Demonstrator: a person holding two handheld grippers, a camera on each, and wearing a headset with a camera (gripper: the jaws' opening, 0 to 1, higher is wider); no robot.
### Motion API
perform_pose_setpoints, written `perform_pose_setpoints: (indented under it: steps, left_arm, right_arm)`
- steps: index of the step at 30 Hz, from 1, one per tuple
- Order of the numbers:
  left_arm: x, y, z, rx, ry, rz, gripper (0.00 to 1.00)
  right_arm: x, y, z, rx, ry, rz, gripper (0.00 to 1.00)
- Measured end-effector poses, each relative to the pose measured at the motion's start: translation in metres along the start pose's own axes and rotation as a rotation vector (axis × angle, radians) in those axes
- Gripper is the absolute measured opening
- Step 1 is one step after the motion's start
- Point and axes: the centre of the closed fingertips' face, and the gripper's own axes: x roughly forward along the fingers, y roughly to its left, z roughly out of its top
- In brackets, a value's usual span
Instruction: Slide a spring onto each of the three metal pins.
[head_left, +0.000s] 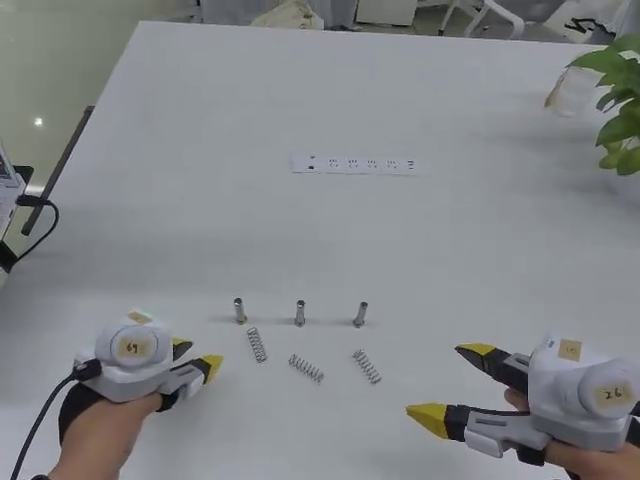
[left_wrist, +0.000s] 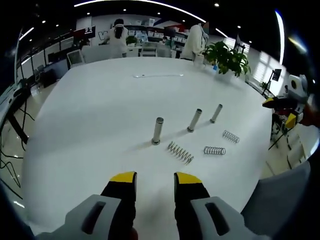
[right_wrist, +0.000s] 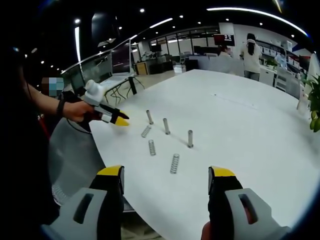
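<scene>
On table, 3 pins upright; 3 springs flat in front, slanted.

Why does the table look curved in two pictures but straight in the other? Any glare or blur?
Head view: table edges run straight, light soft and even, pins sharp with faint shadows. Left gripper view: fisheye lens bows the table, ceiling light strips arc. Right gripper view: same bowing, springs clear.

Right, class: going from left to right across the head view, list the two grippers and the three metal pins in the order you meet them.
White, yellow-tipped left gripper → left upright grey metal pin → middle metal pin → right metal pin → white, yellow-tipped right gripper.
</scene>
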Motion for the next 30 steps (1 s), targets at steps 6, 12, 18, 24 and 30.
perform_pose_setpoints:
  steps: [6, 12, 18, 24, 30]
  left_arm:
    - [-0.013, 0.006, -0.002, -0.023, -0.024, 0.016, 0.25]
    - [-0.02, 0.009, -0.002, -0.043, -0.035, 0.03, 0.26]
    - [-0.021, 0.007, 0.001, -0.052, -0.044, 0.032, 0.27]
    - [-0.02, -0.001, 0.007, -0.063, -0.055, 0.022, 0.29]
    - [-0.012, -0.016, 0.015, -0.07, -0.066, 0.001, 0.29]
  right_arm:
    - [0.002, 0.003, 0.0, -0.004, 0.002, 0.007, 0.67]
    - [0.005, 0.005, -0.001, -0.009, 0.008, 0.02, 0.67]
    - [0.006, 0.006, 0.002, -0.013, 0.007, 0.026, 0.67]
    - [0.006, 0.006, 0.003, -0.015, 0.009, 0.031, 0.67]
    - [0.006, 0.007, 0.002, -0.016, 0.013, 0.034, 0.67]
